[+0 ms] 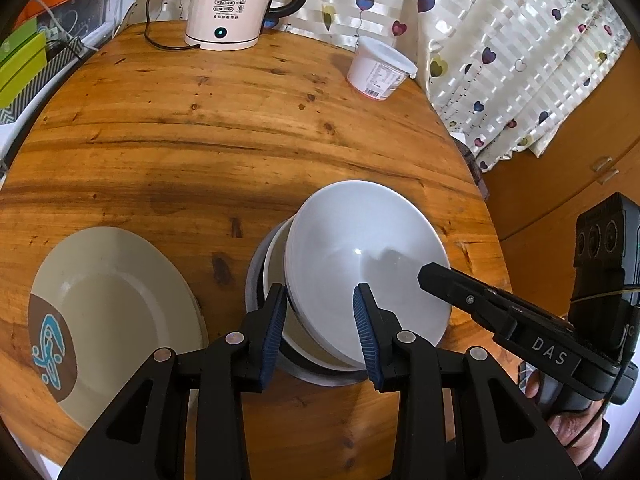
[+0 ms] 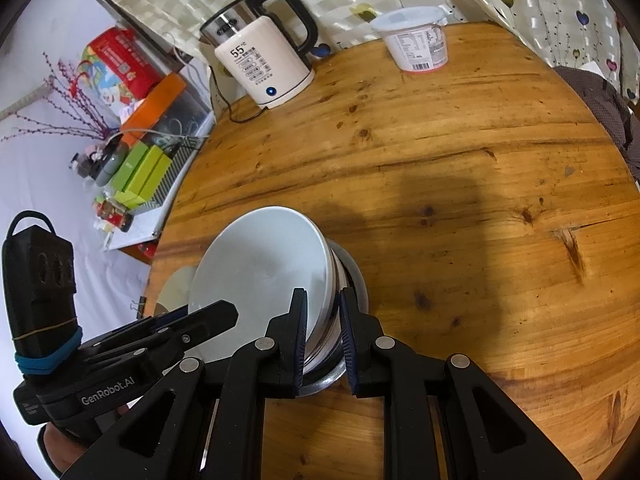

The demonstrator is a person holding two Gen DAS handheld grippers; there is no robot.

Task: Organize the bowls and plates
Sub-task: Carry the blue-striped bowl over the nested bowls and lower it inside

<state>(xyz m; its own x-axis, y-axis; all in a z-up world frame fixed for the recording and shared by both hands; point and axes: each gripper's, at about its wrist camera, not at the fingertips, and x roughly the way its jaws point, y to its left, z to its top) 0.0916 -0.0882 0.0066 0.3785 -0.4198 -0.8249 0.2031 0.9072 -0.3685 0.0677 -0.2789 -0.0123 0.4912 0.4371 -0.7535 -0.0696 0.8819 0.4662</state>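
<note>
A white bowl sits tilted on top of a stack of bowls, with a metal bowl at the bottom, on the round wooden table. My left gripper is open, its fingers straddling the white bowl's near rim. A beige plate with a brown and blue mark lies to the left. In the right wrist view my right gripper straddles the right rims of the white bowl and metal bowl, narrowly open. The right gripper also shows in the left wrist view.
A white electric kettle with a cord stands at the table's far edge. A white lidded tub stands at the far right. Boxes crowd a shelf to the left. A heart-patterned curtain hangs behind.
</note>
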